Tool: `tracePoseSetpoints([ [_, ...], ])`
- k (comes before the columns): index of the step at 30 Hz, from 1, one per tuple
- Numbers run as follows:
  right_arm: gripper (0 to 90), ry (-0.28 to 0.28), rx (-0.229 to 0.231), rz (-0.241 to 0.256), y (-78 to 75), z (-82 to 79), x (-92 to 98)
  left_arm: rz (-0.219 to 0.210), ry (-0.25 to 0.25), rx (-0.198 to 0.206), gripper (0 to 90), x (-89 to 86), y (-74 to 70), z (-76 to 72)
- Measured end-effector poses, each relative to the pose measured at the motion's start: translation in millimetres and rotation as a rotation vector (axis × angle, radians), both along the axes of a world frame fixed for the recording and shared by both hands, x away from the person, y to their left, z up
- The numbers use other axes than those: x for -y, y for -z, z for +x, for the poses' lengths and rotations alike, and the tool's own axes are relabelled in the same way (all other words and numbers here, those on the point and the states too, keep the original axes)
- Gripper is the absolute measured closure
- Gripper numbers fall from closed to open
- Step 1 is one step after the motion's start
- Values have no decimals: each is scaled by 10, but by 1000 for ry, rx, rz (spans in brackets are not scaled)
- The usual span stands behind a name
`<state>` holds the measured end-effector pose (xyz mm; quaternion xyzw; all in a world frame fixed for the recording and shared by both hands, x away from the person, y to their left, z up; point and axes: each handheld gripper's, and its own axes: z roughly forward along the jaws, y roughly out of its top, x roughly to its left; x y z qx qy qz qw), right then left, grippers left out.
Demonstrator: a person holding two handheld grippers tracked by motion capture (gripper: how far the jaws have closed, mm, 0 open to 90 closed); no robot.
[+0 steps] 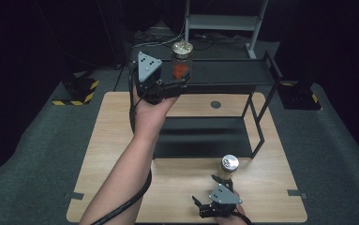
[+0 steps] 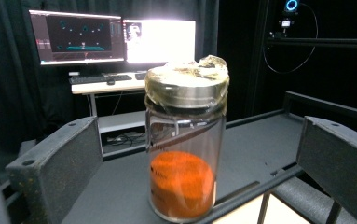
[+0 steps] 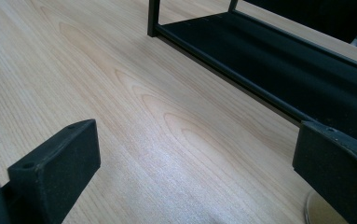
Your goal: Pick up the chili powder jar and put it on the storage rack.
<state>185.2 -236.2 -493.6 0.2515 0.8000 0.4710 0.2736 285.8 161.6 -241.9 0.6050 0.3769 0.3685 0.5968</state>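
While the right tool (image 1: 209,193) rested open and empty on the desk (image 1: 111,140) at six o'clock, a second, metal-capped jar (image 1: 229,165) stood just beyond it, toward twelve. Farther off, at about eleven o'clock, the left tool (image 1: 179,84) was raised to the top shelf of the black rack (image 1: 261,75), its jaws spread wide on either side of the glass jar (image 2: 185,144) and apparently not pressing it. The jar stood upright near the shelf's front edge, roughly a third full of orange powder (image 2: 181,184). Its glass looked rigid, smooth, breakable and likely slippery; the straight wall below the metal lid (image 2: 186,85) seemed the safest hold, squeezed gently.
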Motion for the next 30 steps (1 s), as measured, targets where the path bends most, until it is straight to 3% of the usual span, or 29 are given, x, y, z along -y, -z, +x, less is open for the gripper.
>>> tracePoseSetpoints([
  [6, 0, -5, 0, -14, -11, 5, -16, 23, 9, 17, 4, -30, 59, -169],
  [17, 0, -5, -1, -7, -7, 6, -6, 77, 4, 10, 4, -28, 169, -365],
  [30, 0, -2, 0, -6, -4, 3, -6, 94, 15, -21, 4, -115, 367, -528],
])
